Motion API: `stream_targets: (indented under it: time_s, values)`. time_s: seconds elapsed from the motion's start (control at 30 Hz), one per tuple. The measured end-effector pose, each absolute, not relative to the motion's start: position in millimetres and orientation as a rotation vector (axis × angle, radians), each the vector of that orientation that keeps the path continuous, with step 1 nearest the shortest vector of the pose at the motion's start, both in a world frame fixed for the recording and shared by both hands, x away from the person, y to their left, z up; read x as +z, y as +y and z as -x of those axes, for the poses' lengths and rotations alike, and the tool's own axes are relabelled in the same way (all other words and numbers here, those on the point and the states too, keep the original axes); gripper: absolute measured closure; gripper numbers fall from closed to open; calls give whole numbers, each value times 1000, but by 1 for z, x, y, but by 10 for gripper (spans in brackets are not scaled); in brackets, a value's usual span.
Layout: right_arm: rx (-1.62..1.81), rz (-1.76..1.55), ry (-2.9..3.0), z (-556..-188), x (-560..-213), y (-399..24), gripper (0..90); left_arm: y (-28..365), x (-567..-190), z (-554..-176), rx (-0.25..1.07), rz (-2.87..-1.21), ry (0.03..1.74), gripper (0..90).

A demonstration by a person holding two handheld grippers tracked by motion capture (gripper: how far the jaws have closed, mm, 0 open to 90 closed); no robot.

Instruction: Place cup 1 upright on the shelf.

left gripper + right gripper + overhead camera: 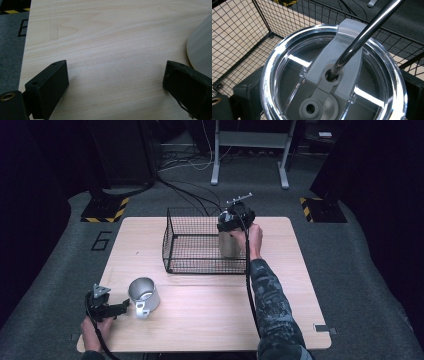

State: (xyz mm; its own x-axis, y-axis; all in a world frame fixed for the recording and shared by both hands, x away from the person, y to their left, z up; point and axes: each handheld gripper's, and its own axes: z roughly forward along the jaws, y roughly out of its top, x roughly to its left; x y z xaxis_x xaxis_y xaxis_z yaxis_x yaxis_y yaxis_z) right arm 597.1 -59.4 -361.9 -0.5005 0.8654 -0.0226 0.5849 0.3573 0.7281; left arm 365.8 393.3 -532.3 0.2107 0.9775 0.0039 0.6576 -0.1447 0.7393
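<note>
A light wooden table (200, 315) was seen with a black wire basket (192, 242) standing on its far half, and inside the basket's right end a steel tumbler (229, 244) with a clear lid (287, 75) and metal straw (367, 30) was held upright, clamped by the right gripper (231, 222). Near the front left corner a steel mug (144, 296) stood on the table, and just beside it the left gripper (115, 85) was held with its jaws spread wide, grasping nothing.

Colours beside the black wire basket (192, 242)

A silver tumbler (229, 242) is sitting inside it; a silver mug (144, 295) is shining on the pale wood table (210, 305) before it.
</note>
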Motion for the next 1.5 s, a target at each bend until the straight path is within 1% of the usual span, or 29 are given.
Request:
stream_targets:
  time_s: [0.9,1.23,1.33,1.37,1.5]
  values:
    - [896,-1307,2253,-602,-381,-54,31,393,-533,-366,674,-1870,1516,62]
    - [879,-1327,2294,-601,-379,-61,27,393,-532,-366,673,-1870,1517,62]
    - [899,-1303,2302,-600,-376,-64,17,393,-532,-366,673,-1874,1516,62]
    - [894,-1301,2312,-599,-374,-65,0,393,-533,-366,674,-1870,1517,62]
    - [891,-1310,2321,-598,-372,-68,0,393,-533,-366,675,-1869,1517,62]
